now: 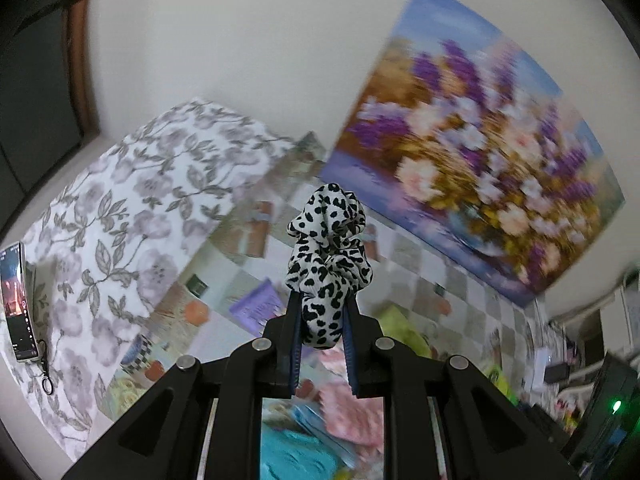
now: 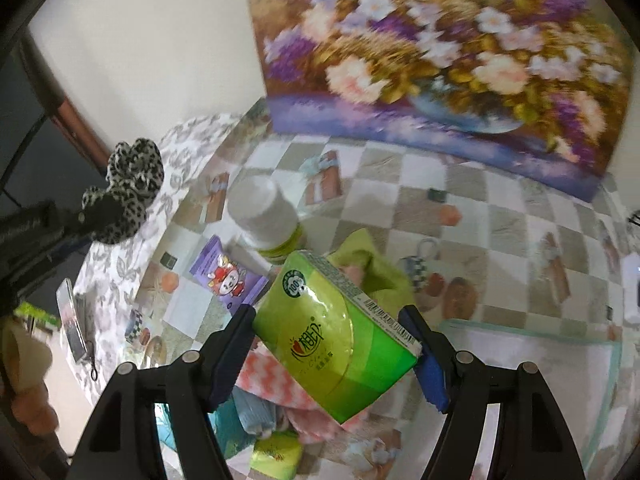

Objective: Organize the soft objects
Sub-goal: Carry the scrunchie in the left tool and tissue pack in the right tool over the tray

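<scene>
My left gripper (image 1: 320, 320) is shut on a black-and-white spotted scrunchie (image 1: 328, 248), which sticks up past its fingertips, high above the table. In the right wrist view the same scrunchie (image 2: 130, 188) shows at the left, held by the left gripper (image 2: 94, 216). My right gripper (image 2: 332, 324) is shut on a green tissue pack (image 2: 340, 336), gripped across its width and lifted over a pile of soft cloths (image 2: 276, 376). A lime-green cloth (image 2: 372, 264) lies behind the pack.
The table carries a checkered cloth (image 2: 500, 208) and a floral cloth (image 1: 132, 208). A white-capped bottle (image 2: 264, 212), a purple packet (image 2: 228, 280), a phone (image 1: 16, 304) and a clear lid (image 2: 540, 360) lie about. A flower painting (image 2: 440, 52) leans on the wall.
</scene>
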{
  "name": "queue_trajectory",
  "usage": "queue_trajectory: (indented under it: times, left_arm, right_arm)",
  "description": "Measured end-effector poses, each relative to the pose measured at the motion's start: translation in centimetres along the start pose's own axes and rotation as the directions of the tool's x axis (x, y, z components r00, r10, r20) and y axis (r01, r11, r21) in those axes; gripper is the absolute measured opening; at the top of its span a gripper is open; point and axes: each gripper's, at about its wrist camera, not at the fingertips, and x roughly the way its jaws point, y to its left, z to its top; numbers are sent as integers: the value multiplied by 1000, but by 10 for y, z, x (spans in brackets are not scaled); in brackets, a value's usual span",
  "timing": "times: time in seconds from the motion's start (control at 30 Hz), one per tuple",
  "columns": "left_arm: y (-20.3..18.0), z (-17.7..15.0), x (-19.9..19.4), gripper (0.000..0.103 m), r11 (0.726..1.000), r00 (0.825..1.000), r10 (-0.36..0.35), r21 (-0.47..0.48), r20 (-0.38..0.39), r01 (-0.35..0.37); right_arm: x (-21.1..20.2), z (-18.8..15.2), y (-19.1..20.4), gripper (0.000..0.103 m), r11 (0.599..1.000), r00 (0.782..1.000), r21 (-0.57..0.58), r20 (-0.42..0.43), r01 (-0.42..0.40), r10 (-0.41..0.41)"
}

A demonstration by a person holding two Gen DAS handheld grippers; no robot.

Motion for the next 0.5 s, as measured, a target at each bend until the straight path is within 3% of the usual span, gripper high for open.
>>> queue_trajectory:
  times: [0.17, 0.5]
  left_arm:
    - [-34, -28, -6, 18, 997, 999, -27, 68, -18, 29]
    - [-90, -74, -2, 19, 983, 993, -67, 163, -96, 82]
  right_arm:
    - [-28, -7, -25, 76, 998, 999, 62, 38, 6, -8]
    - [-61, -38, -106, 75, 962, 987, 232, 42, 143, -157]
